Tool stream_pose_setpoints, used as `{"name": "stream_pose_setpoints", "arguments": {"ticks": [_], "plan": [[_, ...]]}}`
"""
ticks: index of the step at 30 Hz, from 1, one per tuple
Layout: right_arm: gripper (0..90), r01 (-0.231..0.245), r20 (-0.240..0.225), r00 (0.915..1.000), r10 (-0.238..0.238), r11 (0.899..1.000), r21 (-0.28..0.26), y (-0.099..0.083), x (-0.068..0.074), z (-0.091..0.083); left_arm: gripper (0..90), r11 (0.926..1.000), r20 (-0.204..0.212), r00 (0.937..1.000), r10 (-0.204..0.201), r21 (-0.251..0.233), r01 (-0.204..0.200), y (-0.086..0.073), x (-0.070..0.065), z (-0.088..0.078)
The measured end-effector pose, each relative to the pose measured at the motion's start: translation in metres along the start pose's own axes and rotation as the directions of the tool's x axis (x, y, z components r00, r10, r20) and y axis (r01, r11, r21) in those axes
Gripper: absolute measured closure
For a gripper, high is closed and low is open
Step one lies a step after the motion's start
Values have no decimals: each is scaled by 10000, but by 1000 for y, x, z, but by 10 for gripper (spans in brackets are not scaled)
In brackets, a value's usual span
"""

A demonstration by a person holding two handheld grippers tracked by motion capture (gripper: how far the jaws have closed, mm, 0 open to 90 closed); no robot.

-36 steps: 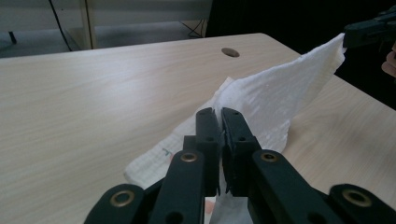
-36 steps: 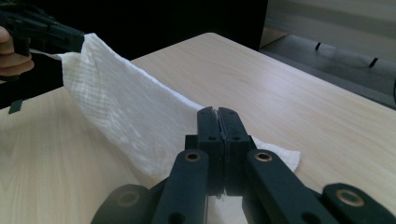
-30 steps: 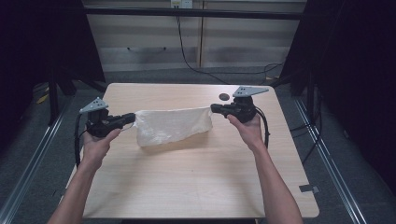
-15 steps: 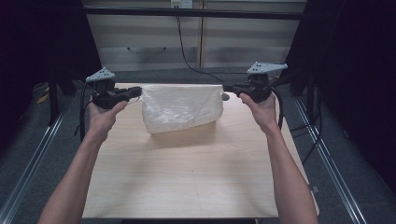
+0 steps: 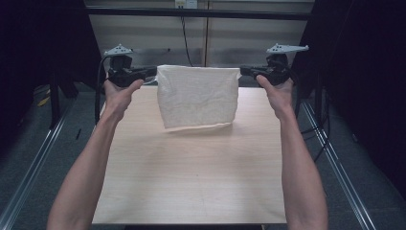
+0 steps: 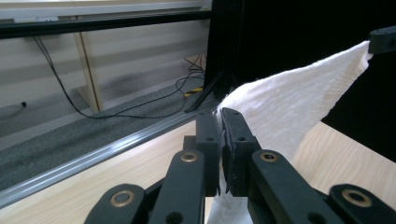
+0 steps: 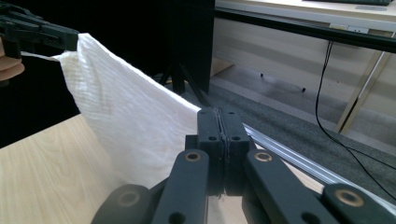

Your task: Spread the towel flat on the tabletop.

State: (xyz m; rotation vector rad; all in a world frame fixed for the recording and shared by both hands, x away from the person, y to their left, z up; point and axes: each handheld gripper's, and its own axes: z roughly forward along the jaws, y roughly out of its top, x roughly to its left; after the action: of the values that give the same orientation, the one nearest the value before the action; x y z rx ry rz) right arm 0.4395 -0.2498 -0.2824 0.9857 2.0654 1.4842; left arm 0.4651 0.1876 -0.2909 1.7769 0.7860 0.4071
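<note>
A white cloth (image 5: 197,97) hangs spread between my two grippers above the far part of the wooden table (image 5: 191,177). Its lower edge just reaches the tabletop. My left gripper (image 5: 154,73) is shut on the cloth's upper left corner, and my right gripper (image 5: 242,71) is shut on the upper right corner. In the left gripper view the jaws pinch the cloth (image 6: 289,107) at my left gripper (image 6: 220,116), with the other gripper at the far corner. In the right gripper view my right gripper (image 7: 219,116) clamps the cloth (image 7: 126,121), which stretches away to the left.
Beyond the table's far edge runs a grey floor (image 5: 62,124) with metal rails (image 5: 43,143) on both sides. A pale wall panel with a hanging cable (image 5: 184,36) stands behind. Dark curtains close off left and right.
Both hands have lifted the cloth up and away from me, from lying on the table to hanging. The hands have moved further apart, pulling the top edge taut.
</note>
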Motion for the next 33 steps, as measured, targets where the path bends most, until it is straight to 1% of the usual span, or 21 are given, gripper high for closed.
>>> {"name": "stream_pose_setpoints", "arguments": {"ticks": [1,2,3,4,5,6,10,11,16,18,20,21,22,24,25,26,27,28,29,30,33], "plan": [[895,17,-40,10000,-17,10000,-9,-2,1,-2,864,9997,71,9997,232,64,-233,-2,-4,0],[895,101,-55,9999,-100,9999,102,-5,2,-4,864,9990,108,9991,403,194,-405,-6,-7,0],[895,180,-53,9998,-179,9997,180,-10,3,-7,864,9985,108,9987,493,220,-496,-11,-10,-1],[895,198,-104,9998,-196,9996,215,-15,5,-9,864,9985,168,9987,474,251,-478,-18,-11,-2],[895,229,-211,9995,-224,9995,215,-22,7,-12,864,9990,277,9987,419,165,-423,-25,-13,-4],[895,209,-337,9992,-202,9996,203,-28,10,-15,864,9989,376,9985,408,221,-416,-32,-14,-6],[895,402,-649,9972,-382,9987,304,-52,25,-24,864,9980,549,9975,450,428,-473,-55,-22,-13],[895,349,-791,9963,-328,9991,257,-58,28,-26,864,9977,642,9969,450,470,-480,-61,-24,-16],[895,474,-1204,9919,-410,9976,513,-83,42,-33,864,9969,928,9937,625,428,-667,-90,-40,-32],[895,478,-1355,9899,-406,9976,499,-93,48,-37,864,9973,1020,9930,598,357,-637,-101,-45,-39],[895,440,-1512,9879,-354,9976,538,-103,54,-40,864,9990,1244,9919,266,337,-310,-112,-46,-44],[895,434,-1563,9871,-338,9974,581,-107,57,-41,864,9988,1269,9917,206,420,-261,-118,-47,-45],[895,457,-1617,9863,-342,9967,677,-112,60,-41,864,9985,1278,9916,213,477,-276,-124,-49,-47],[895,491,-1712,9846,-353,9958,772,-122,66,-43,863,9977,1485,9889,103,648,-201,-137,-55,-50],[895,483,-1775,9836,-328,9953,840,-128,69,-44,863,9971,1441,9894,150,711,-255,-141,-56,-52],[894,456,-1789,9834,-292,9950,885,-131,71,-45,863,9967,1532,9882,49,789,-171,-147,-59,-54],[894,425,-1854,9823,-254,9951,888,-136,72,-47,862,9962,1600,9871,63,853,-202,-152,-61,-55],[894,391,-1894,9817,-205,9947,950,-140,74,-48,861,9953,1513,9885,52,946,-197,-157,-63,-57],[895,333,-1991,9799,-132,9946,983,-145,76,-49,861,9946,1541,9880,-41,1028,-119,-163,-65,-59],[894,375,-2063,9784,-155,9940,1031,-149,79,-50,861,9941,1493,9888,-4,1073,-158,-168,-68,-61],[894,327,-2395,9709,-66,9939,1049,-163,91,-54,861,9920,1629,9866,-3,1244,-202,-182,-77,-65]]}}
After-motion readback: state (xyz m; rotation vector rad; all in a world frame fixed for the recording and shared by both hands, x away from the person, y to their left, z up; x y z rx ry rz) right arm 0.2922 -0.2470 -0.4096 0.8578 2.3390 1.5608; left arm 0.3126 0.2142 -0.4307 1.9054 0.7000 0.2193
